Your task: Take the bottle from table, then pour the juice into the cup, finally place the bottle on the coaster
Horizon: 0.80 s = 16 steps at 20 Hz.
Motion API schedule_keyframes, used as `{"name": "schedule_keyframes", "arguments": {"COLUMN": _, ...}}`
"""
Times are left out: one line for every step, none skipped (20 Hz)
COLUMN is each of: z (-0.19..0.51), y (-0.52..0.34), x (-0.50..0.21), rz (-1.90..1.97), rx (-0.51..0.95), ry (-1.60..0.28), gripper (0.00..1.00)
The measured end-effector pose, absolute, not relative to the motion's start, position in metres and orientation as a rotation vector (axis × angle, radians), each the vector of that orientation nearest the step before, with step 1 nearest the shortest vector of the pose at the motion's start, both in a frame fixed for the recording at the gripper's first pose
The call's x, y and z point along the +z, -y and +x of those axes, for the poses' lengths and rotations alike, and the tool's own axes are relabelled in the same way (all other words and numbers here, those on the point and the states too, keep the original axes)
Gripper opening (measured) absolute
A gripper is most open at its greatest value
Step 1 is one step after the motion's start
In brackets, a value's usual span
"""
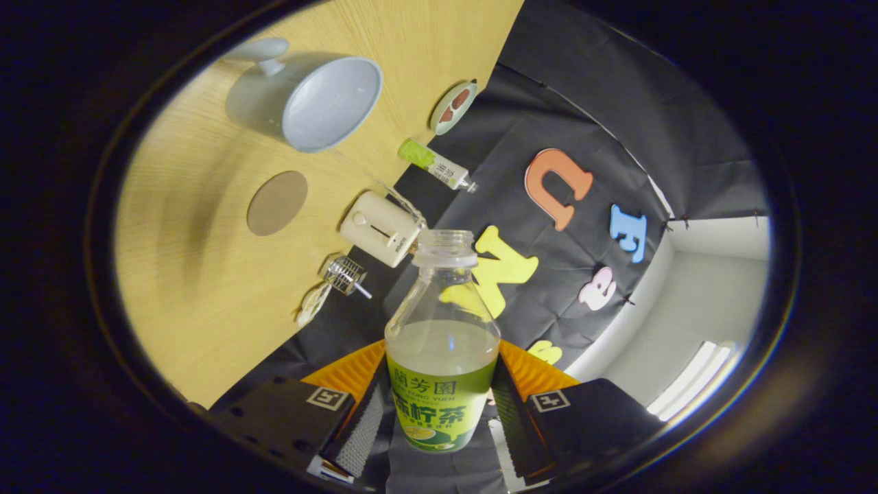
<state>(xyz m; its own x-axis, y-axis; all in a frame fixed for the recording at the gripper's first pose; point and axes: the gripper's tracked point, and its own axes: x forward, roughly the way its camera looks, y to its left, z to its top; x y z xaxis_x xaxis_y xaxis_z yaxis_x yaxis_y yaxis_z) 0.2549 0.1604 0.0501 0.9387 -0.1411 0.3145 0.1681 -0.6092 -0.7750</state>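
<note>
Bottle (442, 343) sits pinched between the fingers of our tool (442, 418), uncapped, its long axis running forward along them and its mouth nearest the cream box (381, 228). We judge the cup (309, 99) lies well beyond the mouth across the worktop (206, 288), with the round coaster (277, 203) between.

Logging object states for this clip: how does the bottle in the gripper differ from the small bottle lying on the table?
The bottle sits between the gripper's fingers, both pressing it, uncapped and partly full of pale juice. The small bottle lies on its side near the table edge, apart from the fingers, and looks far slimmer. Both carry green labels.
</note>
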Motion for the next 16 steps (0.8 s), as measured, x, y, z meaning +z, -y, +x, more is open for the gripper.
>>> {"name": "schedule_keyframes", "arguments": {"z": 0.255, "y": -0.162, "x": 0.051, "rz": -2.187, "rx": -0.435, "ry": 0.020, "gripper": 0.81}}
{"name": "schedule_keyframes", "arguments": {"z": 0.254, "y": -0.164, "x": 0.050, "rz": -2.197, "rx": -0.423, "ry": 0.016, "gripper": 0.81}}
{"name": "schedule_keyframes", "arguments": {"z": 0.254, "y": -0.167, "x": 0.049, "rz": -2.212, "rx": -0.417, "ry": 0.015, "gripper": 0.81}}
{"name": "schedule_keyframes", "arguments": {"z": 0.254, "y": -0.171, "x": 0.050, "rz": -2.228, "rx": -0.415, "ry": 0.025, "gripper": 0.81}}
{"name": "schedule_keyframes", "arguments": {"z": 0.254, "y": -0.174, "x": 0.051, "rz": -2.240, "rx": -0.419, "ry": 0.031, "gripper": 0.81}}
{"name": "schedule_keyframes", "arguments": {"z": 0.253, "y": -0.173, "x": 0.051, "rz": -2.244, "rx": -0.421, "ry": 0.029, "gripper": 0.81}}
{"name": "schedule_keyframes", "arguments": {"z": 0.254, "y": -0.173, "x": 0.050, "rz": -2.247, "rx": -0.423, "ry": 0.024, "gripper": 0.81}}
{"name": "schedule_keyframes", "arguments": {"z": 0.254, "y": -0.175, "x": 0.050, "rz": -2.254, "rx": -0.425, "ry": 0.022, "gripper": 0.81}}
{"name": "schedule_keyframes", "arguments": {"z": 0.257, "y": -0.176, "x": 0.050, "rz": -2.267, "rx": -0.428, "ry": 0.023, "gripper": 0.81}}
{"name": "schedule_keyframes", "arguments": {"z": 0.257, "y": -0.177, "x": 0.052, "rz": -2.279, "rx": -0.432, "ry": 0.028, "gripper": 0.81}}
{"name": "schedule_keyframes", "arguments": {"z": 0.257, "y": -0.177, "x": 0.053, "rz": -2.287, "rx": -0.435, "ry": 0.020, "gripper": 0.81}}
{"name": "schedule_keyframes", "arguments": {"z": 0.258, "y": -0.175, "x": 0.052, "rz": -2.296, "rx": -0.438, "ry": 0.016, "gripper": 0.81}}
{"name": "schedule_keyframes", "arguments": {"z": 0.259, "y": -0.177, "x": 0.053, "rz": -2.308, "rx": -0.440, "ry": 0.014, "gripper": 0.82}}
{"name": "schedule_keyframes", "arguments": {"z": 0.258, "y": -0.180, "x": 0.054, "rz": -2.321, "rx": -0.444, "ry": 0.016, "gripper": 0.82}}
{"name": "schedule_keyframes", "arguments": {"z": 0.258, "y": -0.182, "x": 0.057, "rz": -2.328, "rx": -0.452, "ry": 0.015, "gripper": 0.81}}
{"name": "schedule_keyframes", "arguments": {"z": 0.256, "y": -0.183, "x": 0.059, "rz": -2.335, "rx": -0.454, "ry": 0.017, "gripper": 0.81}}
